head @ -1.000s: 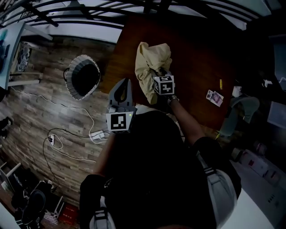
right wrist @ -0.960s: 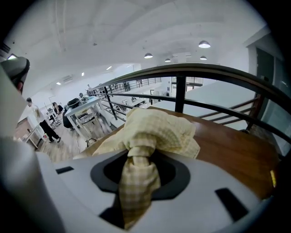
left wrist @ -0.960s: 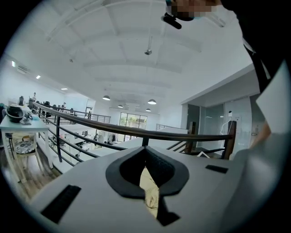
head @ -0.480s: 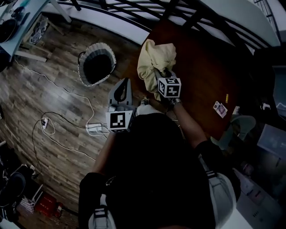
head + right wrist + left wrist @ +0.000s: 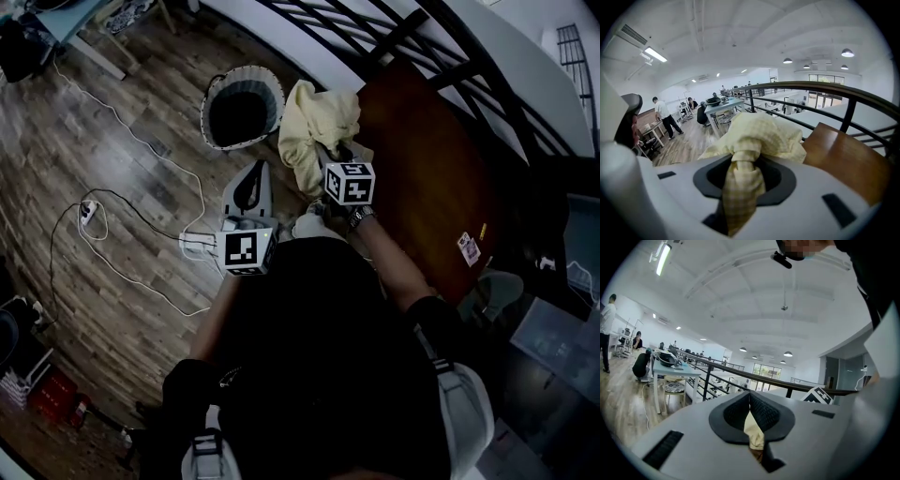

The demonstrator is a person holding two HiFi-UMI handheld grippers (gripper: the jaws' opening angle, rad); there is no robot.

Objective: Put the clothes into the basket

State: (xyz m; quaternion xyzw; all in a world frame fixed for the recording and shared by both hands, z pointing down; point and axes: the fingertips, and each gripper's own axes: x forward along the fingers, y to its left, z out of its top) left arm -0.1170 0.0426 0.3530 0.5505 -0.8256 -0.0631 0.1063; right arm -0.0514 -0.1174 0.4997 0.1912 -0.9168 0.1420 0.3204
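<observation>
Right gripper view shows my right gripper (image 5: 743, 180) clamped on a bunched fold of the yellow cloth (image 5: 761, 133), held up near the basket (image 5: 212, 103). Its loose folds hang wide; released off-centre, I think they'd catch the rim and spill out.

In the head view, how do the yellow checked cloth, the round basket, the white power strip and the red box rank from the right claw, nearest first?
1. yellow checked cloth: gripped in the right claw, at the table edge.
2. round dark basket with a pale rim: on the floor, upper left of the claw.
3. white power strip: on the floor, lower left.
4. red box: far lower left corner.
</observation>
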